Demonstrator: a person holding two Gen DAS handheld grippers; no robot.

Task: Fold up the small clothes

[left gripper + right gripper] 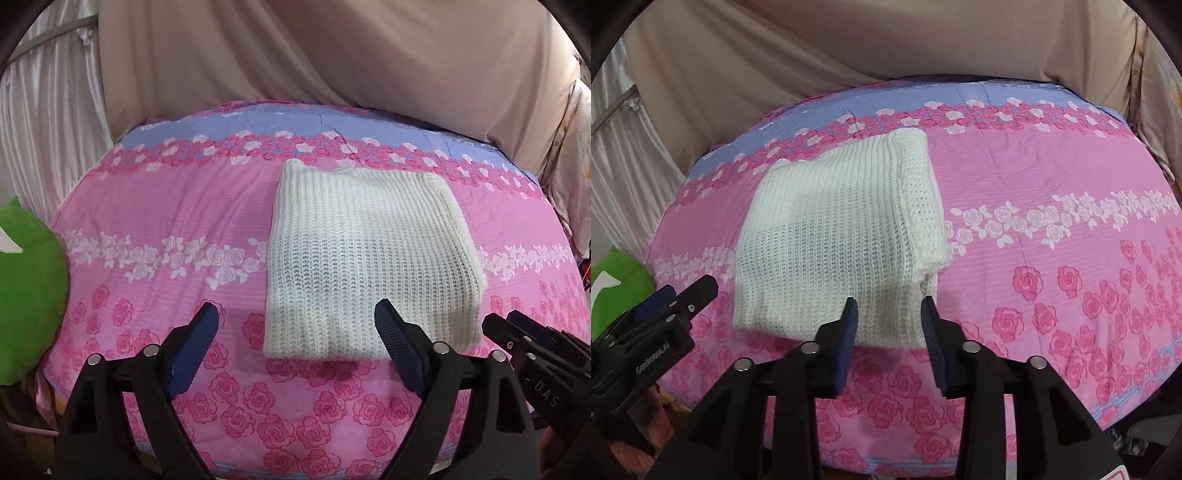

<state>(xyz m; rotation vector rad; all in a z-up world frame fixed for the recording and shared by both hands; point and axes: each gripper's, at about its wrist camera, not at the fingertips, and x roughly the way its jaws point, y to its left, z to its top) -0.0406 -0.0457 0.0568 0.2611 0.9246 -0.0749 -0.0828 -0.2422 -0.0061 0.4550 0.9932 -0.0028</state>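
The left gripper (295, 317) hovered with its jaws wide apart, empty, at the near edge of the white knitted sweater (365, 258). The right gripper (888, 306) stood narrowly parted, also empty, at the sweater's near right corner. The sweater lay folded into a compact rectangle on the pink rose-print bedsheet (147, 206), with a green plush toy (26, 291) well to its left. The fold appeared nearly complete. For any final fold, each gripper should pinch all layers at a near corner and lift evenly.
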